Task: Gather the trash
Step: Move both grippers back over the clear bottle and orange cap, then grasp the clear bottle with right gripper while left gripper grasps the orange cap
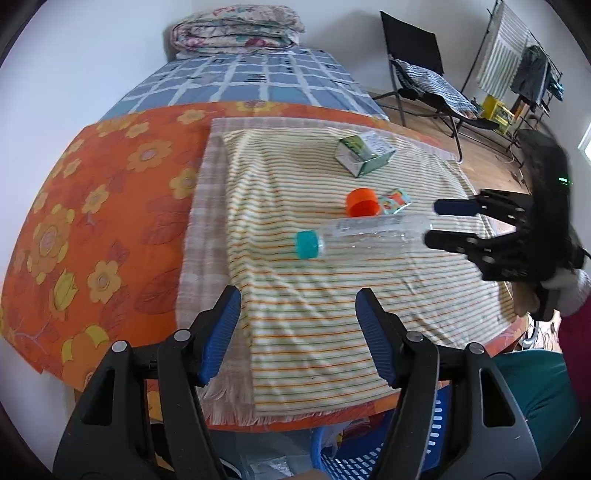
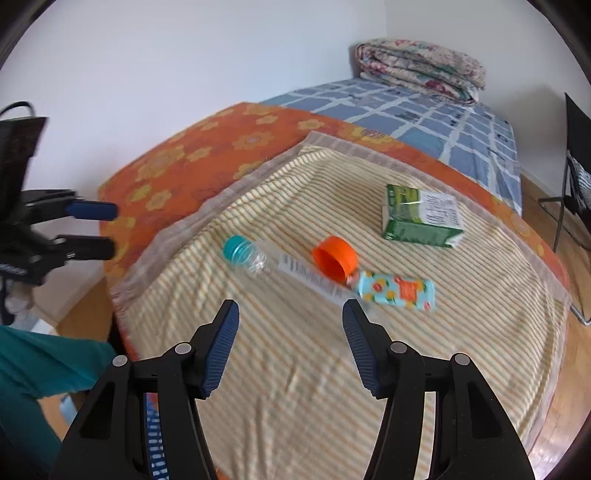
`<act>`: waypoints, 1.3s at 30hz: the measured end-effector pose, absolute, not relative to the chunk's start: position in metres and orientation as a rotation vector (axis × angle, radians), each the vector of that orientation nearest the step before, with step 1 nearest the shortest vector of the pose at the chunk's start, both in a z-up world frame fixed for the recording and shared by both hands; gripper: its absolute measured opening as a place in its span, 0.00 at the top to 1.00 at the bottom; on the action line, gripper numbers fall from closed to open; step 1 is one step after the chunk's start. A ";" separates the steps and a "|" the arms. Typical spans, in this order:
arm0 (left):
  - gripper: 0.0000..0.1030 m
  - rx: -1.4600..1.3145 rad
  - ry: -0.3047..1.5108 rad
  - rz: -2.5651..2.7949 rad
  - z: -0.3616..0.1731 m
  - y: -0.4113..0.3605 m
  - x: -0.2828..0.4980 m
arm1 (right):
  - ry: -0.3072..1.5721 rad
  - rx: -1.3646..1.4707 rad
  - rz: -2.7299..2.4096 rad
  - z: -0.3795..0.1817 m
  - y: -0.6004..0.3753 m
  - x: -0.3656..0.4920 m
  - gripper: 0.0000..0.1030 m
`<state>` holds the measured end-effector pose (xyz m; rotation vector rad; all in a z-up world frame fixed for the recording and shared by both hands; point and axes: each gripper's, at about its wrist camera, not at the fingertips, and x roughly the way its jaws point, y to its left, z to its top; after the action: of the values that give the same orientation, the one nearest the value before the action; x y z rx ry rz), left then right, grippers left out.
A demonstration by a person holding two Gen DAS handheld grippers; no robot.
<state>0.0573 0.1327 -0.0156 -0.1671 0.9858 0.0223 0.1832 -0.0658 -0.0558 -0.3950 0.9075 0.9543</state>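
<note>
A clear plastic bottle with a teal cap lies on the striped cloth; it also shows in the right wrist view. Behind it sit an orange cap, a small blue patterned packet and a green carton. In the right wrist view the orange cap, the packet and the carton lie ahead. My left gripper is open and empty, short of the bottle. My right gripper is open and empty, at the bottle's base; it shows in the left wrist view.
The cloth lies on an orange flowered table cover. A bed with a folded quilt stands behind. A blue basket sits below the table's near edge. A black chair and a drying rack stand at the right.
</note>
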 end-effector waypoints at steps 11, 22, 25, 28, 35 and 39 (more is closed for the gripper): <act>0.35 -0.231 1.004 0.058 -0.024 0.165 0.038 | 1.010 -0.432 0.951 -0.101 -0.037 0.213 0.41; 0.35 -0.363 0.978 0.073 -0.020 0.181 0.052 | 0.974 -0.638 1.024 -0.113 -0.019 0.168 0.37; 0.35 -0.369 0.983 0.090 -0.023 0.179 0.060 | 0.934 -0.689 1.001 -0.115 -0.017 0.159 0.37; 0.35 -0.394 0.983 0.098 -0.025 0.177 0.070 | 0.918 -0.699 0.979 -0.115 -0.016 0.155 0.37; 0.35 -0.438 0.962 0.081 -0.023 0.164 0.091 | 0.857 -0.898 0.920 -0.134 -0.013 0.133 0.45; 0.35 -0.423 0.975 0.099 -0.029 0.155 0.103 | 0.900 -0.809 0.880 -0.131 -0.028 0.140 0.45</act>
<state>0.1033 0.1554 -0.0286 -0.4226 0.9751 0.0989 0.1399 -0.0280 -0.1309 -0.8092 0.8995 0.8800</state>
